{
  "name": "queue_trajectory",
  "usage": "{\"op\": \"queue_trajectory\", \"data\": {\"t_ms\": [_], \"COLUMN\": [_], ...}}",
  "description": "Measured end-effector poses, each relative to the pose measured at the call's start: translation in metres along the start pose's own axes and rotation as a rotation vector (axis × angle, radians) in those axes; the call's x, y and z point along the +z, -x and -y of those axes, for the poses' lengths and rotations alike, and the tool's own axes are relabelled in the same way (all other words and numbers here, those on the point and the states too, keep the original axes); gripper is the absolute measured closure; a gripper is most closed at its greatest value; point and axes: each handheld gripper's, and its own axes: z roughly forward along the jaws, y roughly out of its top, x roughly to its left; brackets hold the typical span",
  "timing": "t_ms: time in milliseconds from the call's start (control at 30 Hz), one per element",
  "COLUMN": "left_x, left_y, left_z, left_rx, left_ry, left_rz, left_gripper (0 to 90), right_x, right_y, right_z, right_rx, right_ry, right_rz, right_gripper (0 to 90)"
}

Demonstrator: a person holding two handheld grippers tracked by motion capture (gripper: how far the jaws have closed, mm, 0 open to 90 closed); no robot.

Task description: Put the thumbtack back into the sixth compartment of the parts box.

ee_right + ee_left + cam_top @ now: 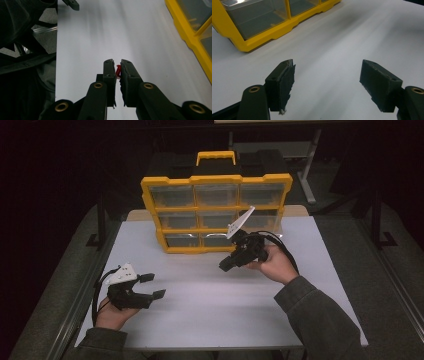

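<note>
Right gripper view: right gripper [118, 68] is pinching a small red piece [118, 71] between nearly closed jaws, above the white table [100, 37]. High view: right gripper [226, 265] is hovering before the yellow drawer organizer [216, 212]. Left gripper [155, 285] is resting near the table's left edge, jaws spread, nothing between them.

Left tool [151, 285] rests low on the white surface [210, 305], jaws apart. Right tool [224, 265] is held above it, just before the yellow organizer [216, 182].
</note>
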Motion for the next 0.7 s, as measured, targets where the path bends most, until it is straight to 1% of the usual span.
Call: {"op": "queue_trajectory", "data": {"t_ms": [200,233,333,433,500,600,700], "left_x": [0.000,0.000,0.000,0.000,-0.001,0.000,0.000], "left_y": [0.000,0.001,0.000,0.000,0.000,-0.001,-0.001], "left_z": [0.000,0.000,0.000,0.000,0.000,0.001,0.001], "left_rx": [0.000,-0.010,-0.009,0.001,-0.004,-0.002,-0.004], "left_ry": [0.000,0.001,-0.002,-0.002,-0.001,-0.001,-0.002], "left_rz": [-0.001,0.000,-0.001,-0.002,-0.002,-0.002,-0.002], "left_gripper": [27.2,27.2,27.2,27.2,27.2,27.2,27.1], "right_x": [-0.014,-0.017,-0.024,-0.030,-0.034,-0.041,-0.044], "right_y": [0.000,0.000,0.000,0.001,0.001,0.001,0.001], "right_z": [-0.008,-0.009,-0.013,-0.016,-0.018,-0.022,-0.024], "right_rx": [-0.005,-0.002,-0.009,-0.011,-0.017,-0.013,-0.010], "right_ry": [0.008,0.011,0.020,0.022,0.026,0.034,0.035], "right_rz": [0.012,0.015,0.025,0.029,0.036,0.041,0.046], "right_gripper": [81.5,81.5,81.5,81.5,81.5,81.5,81.5]}}
